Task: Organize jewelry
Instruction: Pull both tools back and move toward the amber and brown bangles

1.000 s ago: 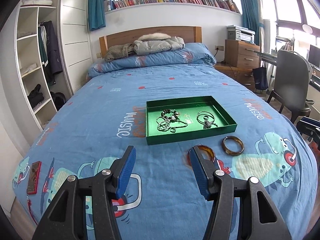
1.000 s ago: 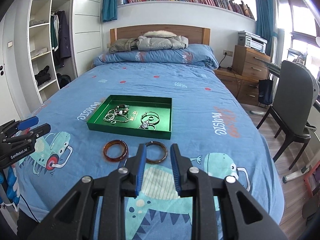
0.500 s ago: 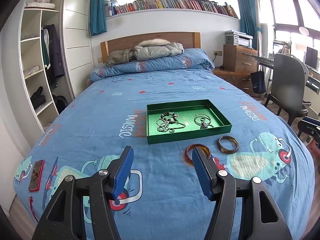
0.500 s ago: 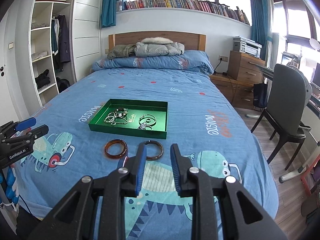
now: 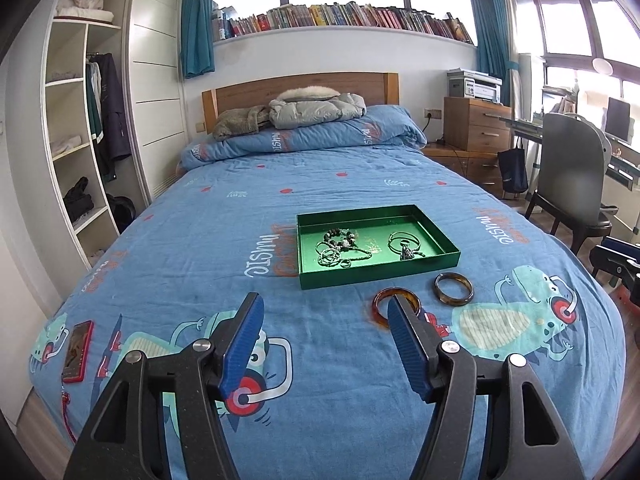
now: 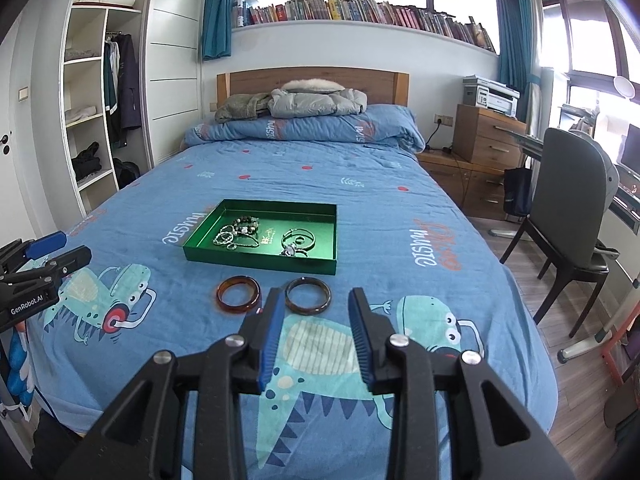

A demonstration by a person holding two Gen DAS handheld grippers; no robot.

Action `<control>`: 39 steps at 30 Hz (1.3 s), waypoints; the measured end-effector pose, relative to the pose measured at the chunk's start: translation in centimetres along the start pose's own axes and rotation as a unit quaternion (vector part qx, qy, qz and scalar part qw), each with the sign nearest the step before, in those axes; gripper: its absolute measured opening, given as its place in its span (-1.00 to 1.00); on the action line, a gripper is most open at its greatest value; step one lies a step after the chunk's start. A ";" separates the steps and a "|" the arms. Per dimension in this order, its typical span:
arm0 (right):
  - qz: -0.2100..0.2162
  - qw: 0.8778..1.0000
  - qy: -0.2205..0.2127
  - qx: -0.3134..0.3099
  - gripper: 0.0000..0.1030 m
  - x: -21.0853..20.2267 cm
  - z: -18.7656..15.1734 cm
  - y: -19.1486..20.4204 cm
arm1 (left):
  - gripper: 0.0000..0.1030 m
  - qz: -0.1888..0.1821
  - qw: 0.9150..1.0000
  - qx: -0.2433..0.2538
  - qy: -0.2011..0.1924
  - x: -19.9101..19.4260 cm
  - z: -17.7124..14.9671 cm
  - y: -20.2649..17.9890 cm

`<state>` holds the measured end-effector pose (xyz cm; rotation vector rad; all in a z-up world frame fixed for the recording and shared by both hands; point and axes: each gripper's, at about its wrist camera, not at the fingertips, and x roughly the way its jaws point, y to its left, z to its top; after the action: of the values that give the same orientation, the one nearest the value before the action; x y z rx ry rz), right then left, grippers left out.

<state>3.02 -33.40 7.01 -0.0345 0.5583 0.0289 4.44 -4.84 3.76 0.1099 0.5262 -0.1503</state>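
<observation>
A green tray (image 5: 308, 278) (image 6: 256, 258) lies on the blue bedspread and holds bead bracelets, chains and silver bangles. Two bangles lie on the bedspread just in front of it: an amber one (image 5: 384, 298) (image 6: 238, 299) and a darker brown one (image 5: 454, 288) (image 6: 308, 295). My left gripper (image 5: 326, 312) is open and empty, above the bedspread short of the amber bangle, whose near side its right finger hides. My right gripper (image 6: 316, 312) is open and empty, just short of the dark bangle.
A red phone (image 5: 78, 350) lies on the bed's near left corner. Folded jackets and a rolled duvet lie at the headboard (image 6: 312, 76). A grey chair (image 6: 568, 208) and a wooden dresser stand right of the bed. Open wardrobe shelves stand at the left.
My right gripper has opened from nearly shut to wide. Both grippers have pulled back and risen a little from the tray and bangles. The jewelry has not moved.
</observation>
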 end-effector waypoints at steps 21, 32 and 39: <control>0.018 1.000 0.005 0.005 -0.39 2.5 0.5 1.9 | 0.24 0.007 1.000 -0.022 0.002 0.9 -0.7 3.4; 0.004 1.000 0.029 0.011 -0.39 5.4 -0.4 0.9 | 0.24 -0.014 0.999 -0.019 0.029 4.5 -1.0 1.9; 0.002 0.999 0.039 0.023 -0.39 7.0 -1.0 -0.3 | 0.24 -0.022 0.998 -0.010 0.051 6.4 -1.3 1.0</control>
<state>8.47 -33.61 2.45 0.0098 0.6375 0.0187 9.48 -4.45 -0.54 0.0871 0.6314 -0.1840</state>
